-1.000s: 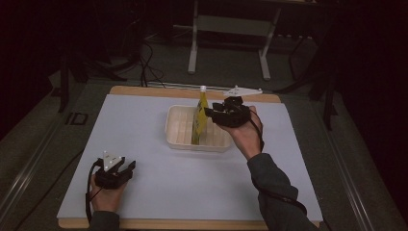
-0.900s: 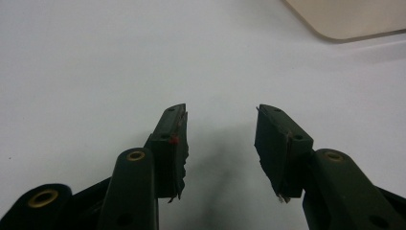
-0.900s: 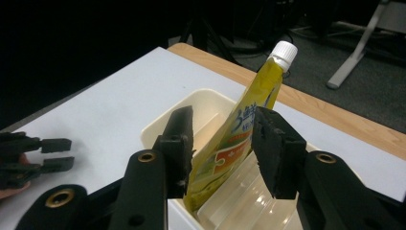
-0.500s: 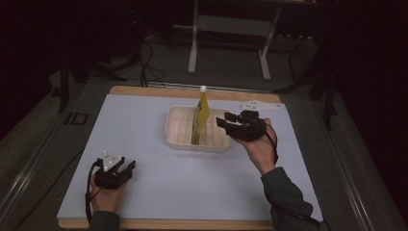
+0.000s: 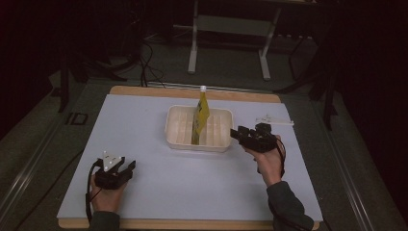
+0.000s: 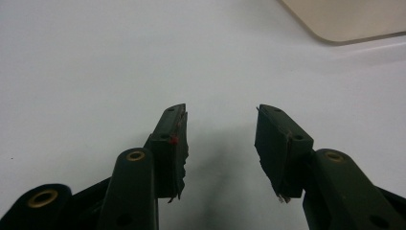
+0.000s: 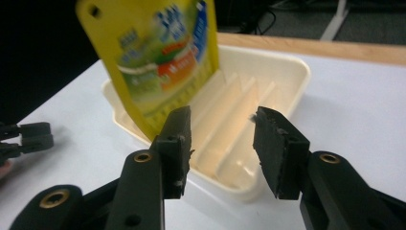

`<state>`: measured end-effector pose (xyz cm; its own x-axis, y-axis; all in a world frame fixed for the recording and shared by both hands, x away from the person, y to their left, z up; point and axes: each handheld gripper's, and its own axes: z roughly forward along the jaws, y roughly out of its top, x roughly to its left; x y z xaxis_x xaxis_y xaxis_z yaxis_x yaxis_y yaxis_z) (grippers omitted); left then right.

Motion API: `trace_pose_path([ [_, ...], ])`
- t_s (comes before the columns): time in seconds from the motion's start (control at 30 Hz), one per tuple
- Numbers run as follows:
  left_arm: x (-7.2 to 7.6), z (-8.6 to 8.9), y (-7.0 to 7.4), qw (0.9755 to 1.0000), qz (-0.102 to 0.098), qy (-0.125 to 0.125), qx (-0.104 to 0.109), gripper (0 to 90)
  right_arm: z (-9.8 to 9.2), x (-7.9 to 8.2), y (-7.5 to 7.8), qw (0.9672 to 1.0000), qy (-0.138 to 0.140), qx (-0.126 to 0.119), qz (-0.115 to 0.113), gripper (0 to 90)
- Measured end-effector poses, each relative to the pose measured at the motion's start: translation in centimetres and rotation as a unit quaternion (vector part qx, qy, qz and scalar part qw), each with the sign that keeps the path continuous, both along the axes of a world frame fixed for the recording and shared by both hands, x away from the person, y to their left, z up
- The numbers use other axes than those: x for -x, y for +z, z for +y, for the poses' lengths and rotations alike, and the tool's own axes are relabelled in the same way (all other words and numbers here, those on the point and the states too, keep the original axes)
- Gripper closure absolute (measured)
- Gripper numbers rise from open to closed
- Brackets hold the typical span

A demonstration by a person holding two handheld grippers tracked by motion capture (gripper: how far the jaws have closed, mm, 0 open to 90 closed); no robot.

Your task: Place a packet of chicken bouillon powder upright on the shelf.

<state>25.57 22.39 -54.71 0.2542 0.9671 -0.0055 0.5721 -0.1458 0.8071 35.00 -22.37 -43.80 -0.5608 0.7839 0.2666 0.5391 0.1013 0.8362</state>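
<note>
1. A yellow pouch (image 5: 201, 118) with a white cap stands upright in a cream tray (image 5: 174, 126), in a slot near the tray's middle, leaning slightly.
2. The tray sits on the white mat (image 5: 154, 187), a little far of the mat's centre, and has ribbed dividers running near to far.
3. The right gripper (image 5: 236, 134) hangs just beside the tray's right end, held in the person's right hand (image 5: 267, 161), and points left toward the tray.
4. Its jaws stand apart with nothing between them; they have just been opening a little wider, and no pad touches the pouch or the tray.
5. In the right gripper view the pouch (image 7: 158, 57) rises beyond the left jaw, printed in green, orange and blue, with a punched hole at its upper corner; the tray (image 7: 282, 76) lies straight ahead of the right gripper (image 7: 221, 127).
6. The left gripper (image 5: 129, 167) rests low at the near left of the mat, well apart from the tray, in the left hand (image 5: 107, 197).
7. In the left gripper view the left gripper (image 6: 221, 125) has its jaws open over bare mat (image 6: 95, 62), holding nothing; a corner of the tray (image 6: 344, 19) shows at the far right.
8. A small white thing (image 5: 274, 120) lies on the mat's far right edge, too small to make out.
</note>
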Motion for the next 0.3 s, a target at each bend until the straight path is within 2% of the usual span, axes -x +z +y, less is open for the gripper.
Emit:
trace_pose_path([
  [0.07,0.0,0.0,0.0,1.0000,0.001,0.002,0.000,54.3,-0.5,0.1,-0.7,1.0000,-0.006,-0.003,0.006,56.6],
  [0.2,-0.1,0.1,-0.1,0.9999,0.006,0.009,-0.003,54.3,-1.7,0.3,-2.4,0.9994,-0.029,0.010,0.015,56.0],
  [0.3,-0.1,0.3,-0.1,0.9995,0.012,0.029,-0.011,53.2,-3.0,0.6,-3.7,0.9984,-0.049,0.019,0.020,54.8],
])
